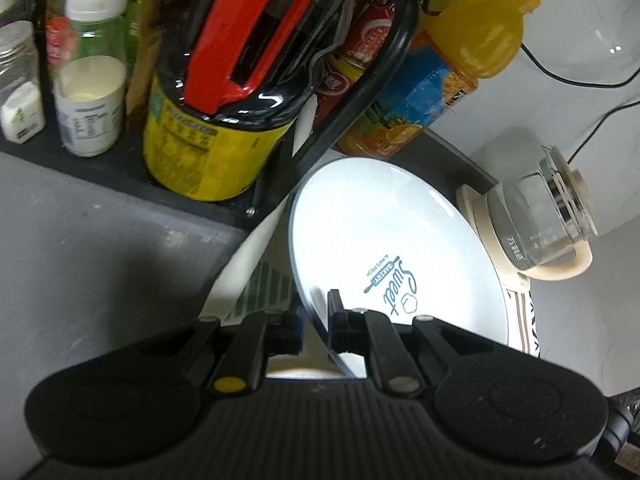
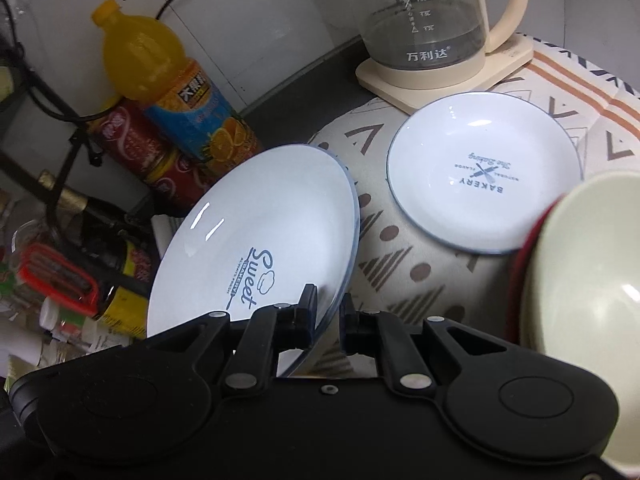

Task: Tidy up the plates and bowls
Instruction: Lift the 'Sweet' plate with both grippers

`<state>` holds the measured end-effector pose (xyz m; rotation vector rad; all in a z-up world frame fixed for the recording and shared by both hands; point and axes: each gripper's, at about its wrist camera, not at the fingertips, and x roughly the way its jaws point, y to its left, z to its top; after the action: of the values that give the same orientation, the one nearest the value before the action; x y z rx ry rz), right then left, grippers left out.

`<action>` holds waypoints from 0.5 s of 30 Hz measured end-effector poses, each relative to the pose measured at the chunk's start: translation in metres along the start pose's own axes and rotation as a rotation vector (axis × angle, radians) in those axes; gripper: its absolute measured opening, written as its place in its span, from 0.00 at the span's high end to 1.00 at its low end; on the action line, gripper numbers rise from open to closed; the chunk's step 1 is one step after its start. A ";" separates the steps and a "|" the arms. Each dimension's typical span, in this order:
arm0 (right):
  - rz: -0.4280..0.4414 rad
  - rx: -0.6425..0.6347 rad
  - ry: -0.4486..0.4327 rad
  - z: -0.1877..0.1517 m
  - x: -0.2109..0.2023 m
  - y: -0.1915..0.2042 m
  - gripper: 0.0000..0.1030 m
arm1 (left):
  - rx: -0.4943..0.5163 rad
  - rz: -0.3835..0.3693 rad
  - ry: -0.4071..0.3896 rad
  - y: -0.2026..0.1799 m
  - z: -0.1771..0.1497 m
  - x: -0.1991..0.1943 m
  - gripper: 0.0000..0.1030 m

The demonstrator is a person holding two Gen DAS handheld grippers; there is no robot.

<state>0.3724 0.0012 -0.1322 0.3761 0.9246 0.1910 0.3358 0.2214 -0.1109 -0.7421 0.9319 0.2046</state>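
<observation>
A white plate (image 1: 396, 236) with a thin blue rim and "Sweet Bakery" print is tilted in the air. My left gripper (image 1: 316, 316) is shut on its near rim, one finger on each face. In the right wrist view my right gripper (image 2: 326, 312) is shut on the rim of a "Sweet" plate (image 2: 260, 236) held tilted above the patterned cloth (image 2: 400, 264). A second white plate (image 2: 484, 184), printed "BAKERY", lies flat on the cloth. A cream bowl (image 2: 588, 280) with a red outside stands close at the right edge.
A glass kettle (image 2: 424, 20) on a cream base stands at the back. An orange juice bottle (image 2: 168, 80), red cans (image 2: 136, 148) and a black rack (image 1: 360, 92) with sauce jars and bottles crowd the left. Power cords run along the white wall.
</observation>
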 end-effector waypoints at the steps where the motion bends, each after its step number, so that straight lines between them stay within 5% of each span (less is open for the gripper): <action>1: 0.001 -0.002 -0.003 -0.003 -0.003 0.000 0.90 | 0.000 -0.001 -0.002 0.001 -0.003 -0.004 0.91; 15: 0.045 -0.085 -0.014 -0.039 -0.042 -0.007 0.90 | -0.028 0.007 -0.054 0.007 -0.054 -0.046 0.91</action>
<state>0.3164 -0.0095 -0.1250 0.3192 0.8916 0.2684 0.2698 0.1978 -0.0981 -0.7555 0.8821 0.2428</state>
